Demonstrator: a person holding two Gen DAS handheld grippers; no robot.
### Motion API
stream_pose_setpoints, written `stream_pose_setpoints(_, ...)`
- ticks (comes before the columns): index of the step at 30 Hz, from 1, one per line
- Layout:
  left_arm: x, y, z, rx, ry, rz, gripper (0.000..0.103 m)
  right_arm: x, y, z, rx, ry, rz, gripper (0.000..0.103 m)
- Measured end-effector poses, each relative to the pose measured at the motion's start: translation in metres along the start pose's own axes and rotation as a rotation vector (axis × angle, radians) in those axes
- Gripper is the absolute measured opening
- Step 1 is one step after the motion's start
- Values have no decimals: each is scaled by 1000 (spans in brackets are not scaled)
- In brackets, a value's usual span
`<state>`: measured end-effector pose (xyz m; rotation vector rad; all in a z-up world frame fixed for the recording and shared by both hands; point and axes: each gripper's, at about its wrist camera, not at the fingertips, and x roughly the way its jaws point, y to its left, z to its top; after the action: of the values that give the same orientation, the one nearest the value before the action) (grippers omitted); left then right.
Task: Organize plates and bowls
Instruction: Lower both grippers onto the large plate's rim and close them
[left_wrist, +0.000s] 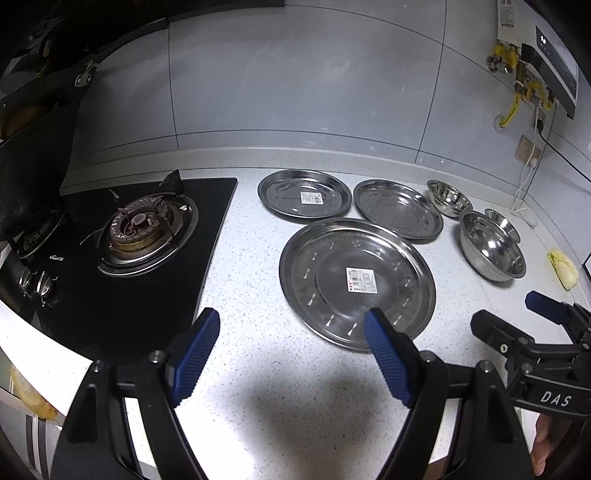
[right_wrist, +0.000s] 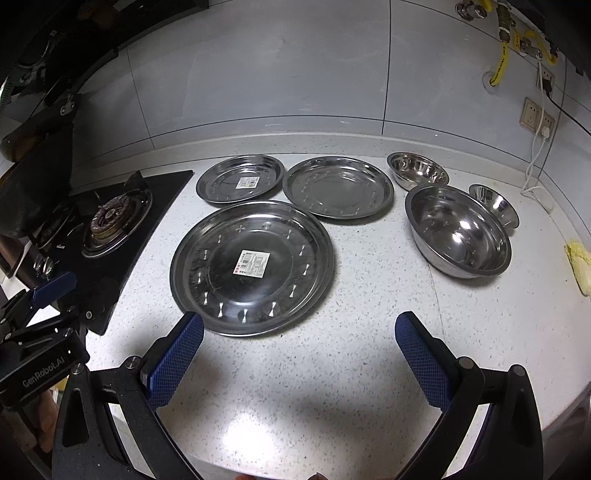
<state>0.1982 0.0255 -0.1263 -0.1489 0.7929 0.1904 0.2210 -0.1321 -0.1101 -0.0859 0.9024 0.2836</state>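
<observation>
— Steel stuff on the counter (right_wrist: 295, 369): big plate (right_wrist: 252, 266) by the stove (right_wrist: 110, 229), two small plates (right_wrist: 240, 179) behind, bowls (right_wrist: 460, 230) right.

— Left gripper (left_wrist: 291, 336) and right gripper (right_wrist: 299, 332) gape wide, holding nothing. Pinch a small plate's rim, lift gently, stack it centered.

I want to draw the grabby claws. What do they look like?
Both the left gripper and right gripper are black plastic with silver bolts. Each has two long fingers with bumpy blue pads. White letters mark the bodies: "DAS" on the right one, "GenRobot.AI" on the left. No cables show.
</observation>
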Motion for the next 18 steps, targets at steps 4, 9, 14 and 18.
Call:
stream_pose_setpoints(4,9,-2,1,2,10,11,80,11,-2,2,7,5,-9,102)
stream_pose_setpoints(9,26,-1,3,-1,27,31,80,29,-1,5,5,16,-24,102)
stream_pose_setpoints(14,41,-2,7,-2,31,44,80,47,3,8,-2,26,-36,102)
stream_pose_setpoints(18,59,-3,9,-4,38,62,80,65,6,12,-9,33,-53,102)
